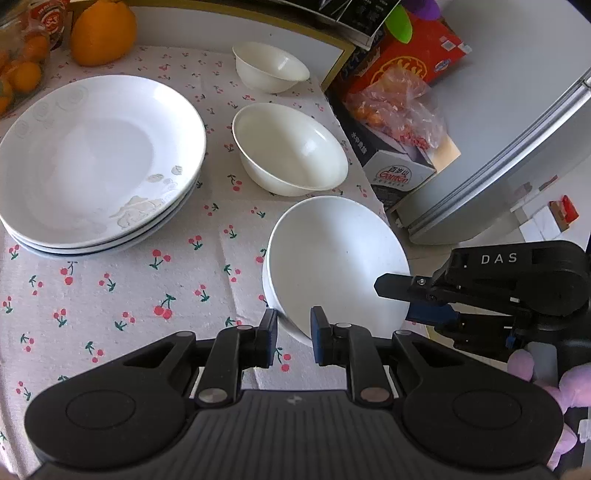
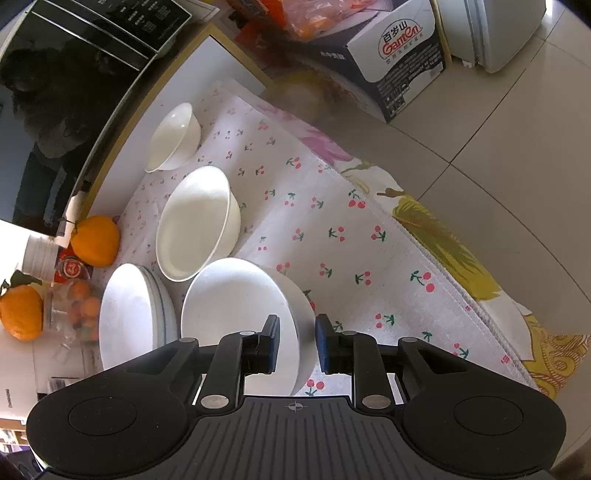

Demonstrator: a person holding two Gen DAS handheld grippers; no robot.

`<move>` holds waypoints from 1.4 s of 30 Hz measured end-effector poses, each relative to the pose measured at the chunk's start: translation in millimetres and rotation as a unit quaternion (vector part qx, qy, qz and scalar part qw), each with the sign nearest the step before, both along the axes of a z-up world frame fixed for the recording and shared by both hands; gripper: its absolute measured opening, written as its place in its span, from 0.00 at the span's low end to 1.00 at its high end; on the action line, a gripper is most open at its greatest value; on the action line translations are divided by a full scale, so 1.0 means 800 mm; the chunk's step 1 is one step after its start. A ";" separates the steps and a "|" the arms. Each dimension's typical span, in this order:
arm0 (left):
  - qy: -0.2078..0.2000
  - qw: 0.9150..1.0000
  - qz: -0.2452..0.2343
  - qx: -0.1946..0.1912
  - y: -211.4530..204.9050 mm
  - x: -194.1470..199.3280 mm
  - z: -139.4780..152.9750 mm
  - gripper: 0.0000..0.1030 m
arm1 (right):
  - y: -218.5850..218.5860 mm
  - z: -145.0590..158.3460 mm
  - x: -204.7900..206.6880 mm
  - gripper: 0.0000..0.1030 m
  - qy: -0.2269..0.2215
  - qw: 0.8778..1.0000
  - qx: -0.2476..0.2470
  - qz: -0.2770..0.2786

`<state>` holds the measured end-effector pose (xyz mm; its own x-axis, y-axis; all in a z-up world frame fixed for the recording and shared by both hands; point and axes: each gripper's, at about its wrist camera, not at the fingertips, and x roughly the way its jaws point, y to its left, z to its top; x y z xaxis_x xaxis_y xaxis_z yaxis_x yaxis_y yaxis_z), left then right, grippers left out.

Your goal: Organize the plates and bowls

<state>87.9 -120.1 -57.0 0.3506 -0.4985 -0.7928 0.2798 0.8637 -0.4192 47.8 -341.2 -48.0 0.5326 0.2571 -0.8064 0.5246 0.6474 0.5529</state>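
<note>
A large white bowl [image 1: 332, 254] sits low over the cherry-print cloth [image 1: 110, 295] at the near right; whether it touches the cloth is unclear. My left gripper [image 1: 293, 325] is shut on its near rim. My right gripper [image 1: 395, 301] pinches the rim on the bowl's right side. In the right wrist view the same bowl [image 2: 236, 306] has its rim pressed between the right gripper [image 2: 297, 332] pads. Beyond it stand a medium white bowl [image 1: 291, 147] and a small white bowl [image 1: 269, 66]. A stack of white plates [image 1: 99, 158] lies to the left.
Oranges [image 1: 103, 33] and a jar of small fruit [image 1: 18, 74] stand at the back left. Past the table's right edge are cardboard boxes [image 1: 399, 173] and a grey appliance [image 1: 498, 155]. A dark glass-fronted appliance [image 2: 74, 92] lines the table's far side.
</note>
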 end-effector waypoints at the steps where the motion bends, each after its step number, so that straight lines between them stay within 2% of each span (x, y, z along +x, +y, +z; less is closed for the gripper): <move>1: 0.001 1.000 0.000 0.000 0.000 0.000 0.000 0.17 | -0.001 -0.001 0.000 0.21 0.001 1.000 0.001 0.000; 6: 0.002 1.000 -0.004 -0.001 -0.003 0.002 -0.001 0.16 | -0.004 -0.005 0.002 0.22 0.006 1.000 0.008 -0.004; 9: 0.006 1.000 -0.003 -0.005 -0.004 0.003 -0.001 0.25 | -0.005 -0.006 0.002 0.22 0.010 1.000 0.010 -0.007; 12: 0.006 1.000 -0.001 -0.005 -0.004 0.004 -0.003 0.29 | -0.005 -0.006 0.002 0.24 0.012 1.000 0.010 -0.007; 14: 0.005 1.000 0.000 -0.005 -0.003 0.004 -0.003 0.34 | -0.006 -0.006 0.002 0.32 0.011 1.000 0.008 -0.009; 20: 0.000 1.000 -0.002 -0.003 -0.005 0.005 -0.002 0.48 | -0.008 -0.002 0.001 0.47 0.004 1.000 0.009 -0.014; 26: -0.034 0.999 -0.005 0.019 -0.007 0.002 0.008 0.63 | -0.008 0.002 0.002 0.58 -0.009 1.000 0.019 -0.013; 31: -0.053 0.998 -0.009 0.027 -0.007 0.001 0.015 0.74 | -0.005 0.009 0.003 0.62 -0.027 0.999 0.021 -0.010; 33: -0.061 0.998 -0.011 0.032 -0.008 0.001 0.018 0.78 | -0.006 0.011 0.003 0.70 -0.034 0.999 0.023 -0.011; 37: -0.079 0.996 -0.016 0.041 -0.008 0.001 0.026 0.88 | -0.007 0.017 0.004 0.72 -0.065 0.997 0.035 -0.008; 40: -0.095 0.994 -0.016 0.050 -0.008 0.005 0.036 0.93 | -0.007 0.022 0.007 0.83 -0.085 0.996 0.037 -0.009; 42: -0.106 0.993 -0.014 0.055 -0.006 0.008 0.042 0.95 | -0.008 0.027 0.009 0.84 -0.096 0.995 0.039 -0.014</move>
<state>94.6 -125.0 -23.1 0.5035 -0.4254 -0.7521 0.3763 0.8915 -0.2523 55.3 -347.7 -26.6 0.6829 0.2974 -0.6672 0.4214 0.5857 0.6924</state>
